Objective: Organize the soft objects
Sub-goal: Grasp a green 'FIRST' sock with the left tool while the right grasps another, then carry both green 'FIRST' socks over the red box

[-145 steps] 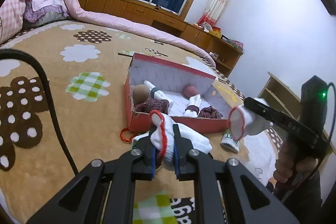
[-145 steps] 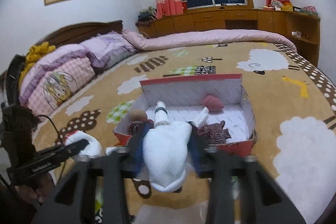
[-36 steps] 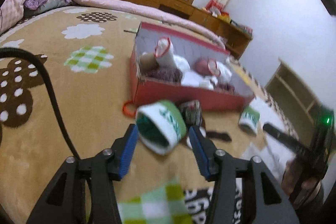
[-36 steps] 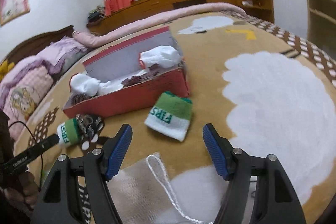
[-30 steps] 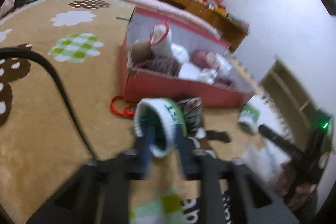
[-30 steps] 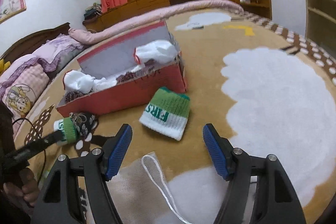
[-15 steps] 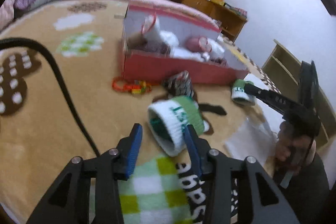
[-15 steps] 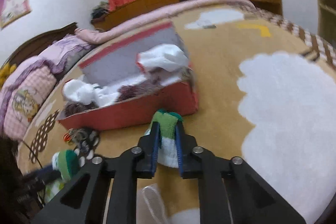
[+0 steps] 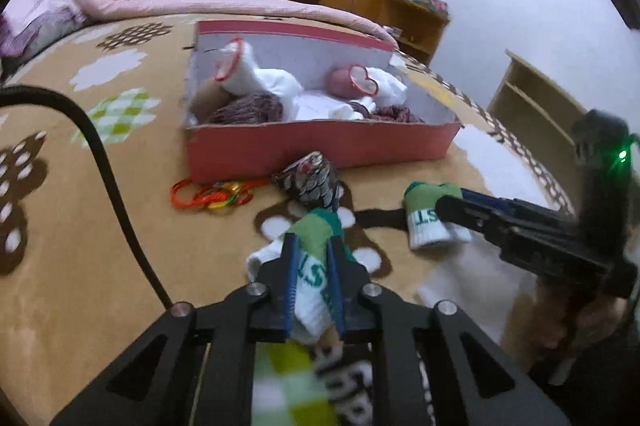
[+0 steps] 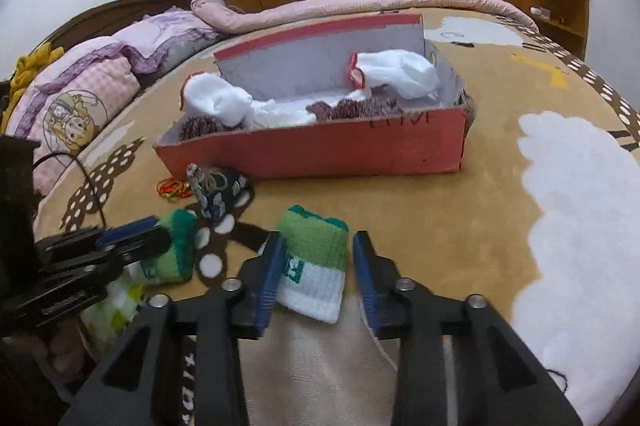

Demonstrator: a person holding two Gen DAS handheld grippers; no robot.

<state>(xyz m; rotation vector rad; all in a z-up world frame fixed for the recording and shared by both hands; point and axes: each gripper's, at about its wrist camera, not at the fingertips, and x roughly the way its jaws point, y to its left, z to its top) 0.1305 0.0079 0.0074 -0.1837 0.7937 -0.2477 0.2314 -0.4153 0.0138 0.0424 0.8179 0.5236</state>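
Observation:
A red cardboard box (image 9: 316, 146) stands on the patterned bedspread and holds white socks (image 9: 256, 78) and dark knitted items; it also shows in the right wrist view (image 10: 360, 146). My left gripper (image 9: 314, 262) is shut on a green-and-white wristband (image 9: 316, 266), low over the bedspread. My right gripper (image 10: 316, 262) is open with its jaws on either side of a second green-and-white wristband (image 10: 314, 266) lying on the bed. That wristband (image 9: 426, 218) and right gripper also show in the left wrist view.
A black patterned pouch (image 9: 314, 178) and orange-red rubber bands (image 9: 212, 192) lie in front of the box. A beige cloth (image 10: 320, 358) lies under my right gripper. Pillows (image 10: 80, 106) are at the left, a rolled pink quilt (image 10: 360, 6) behind. A black cable (image 9: 108, 170) crosses the left.
My left gripper has shut on its wristband. My right gripper, shut on the other wristband half a second ago, now stands open around it.

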